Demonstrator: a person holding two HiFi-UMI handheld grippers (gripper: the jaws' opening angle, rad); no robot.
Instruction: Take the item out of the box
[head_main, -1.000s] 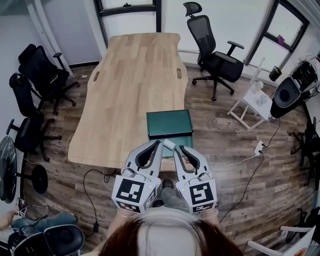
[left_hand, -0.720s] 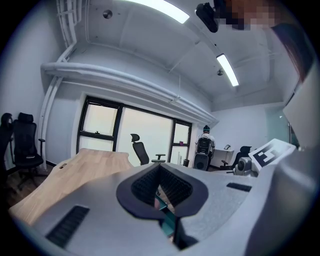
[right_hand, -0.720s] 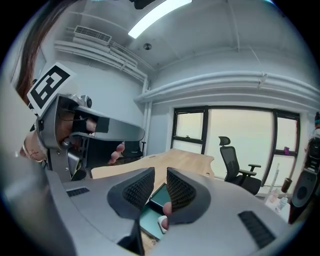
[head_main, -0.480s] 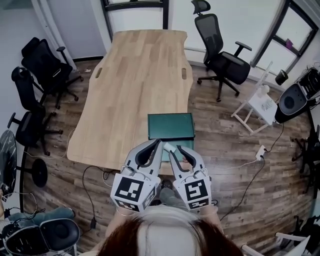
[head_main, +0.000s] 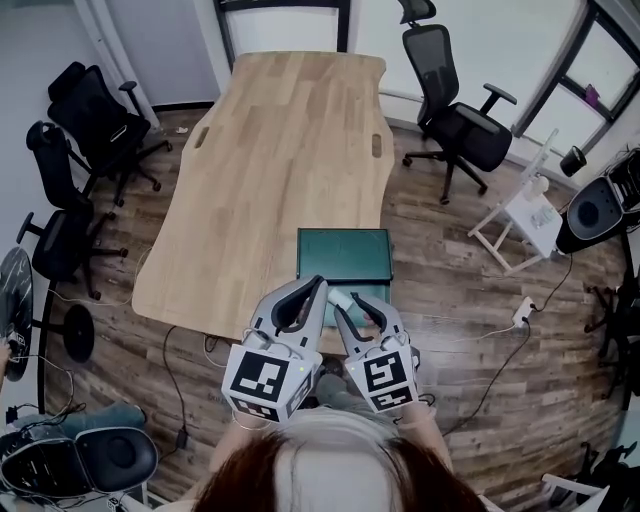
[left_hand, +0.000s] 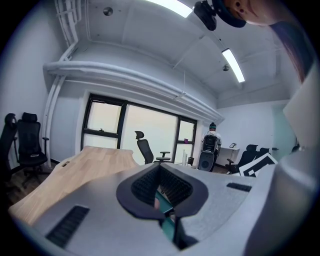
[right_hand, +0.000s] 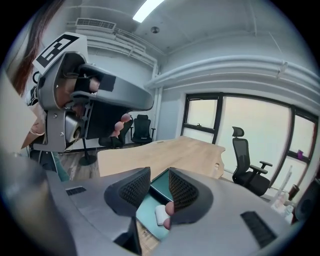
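A dark green box lid stands raised at the near right edge of the wooden table, with the pale teal box base in front of it. A small white item lies at the base's near end, between the tips of my two grippers. My right gripper hangs just above it. Its jaws are opening, and the item shows below the gap over the teal base with the pads clear of it. My left gripper is shut beside it at the box's left.
Black office chairs stand left of the table and at the far right. A white side stand and a power strip with cables are on the wooden floor to the right. My left gripper's body looms close at the right gripper's left.
The right gripper's jaws have spread apart over the white item. Both grippers have stayed at the box's near end while the head view shifted slightly.
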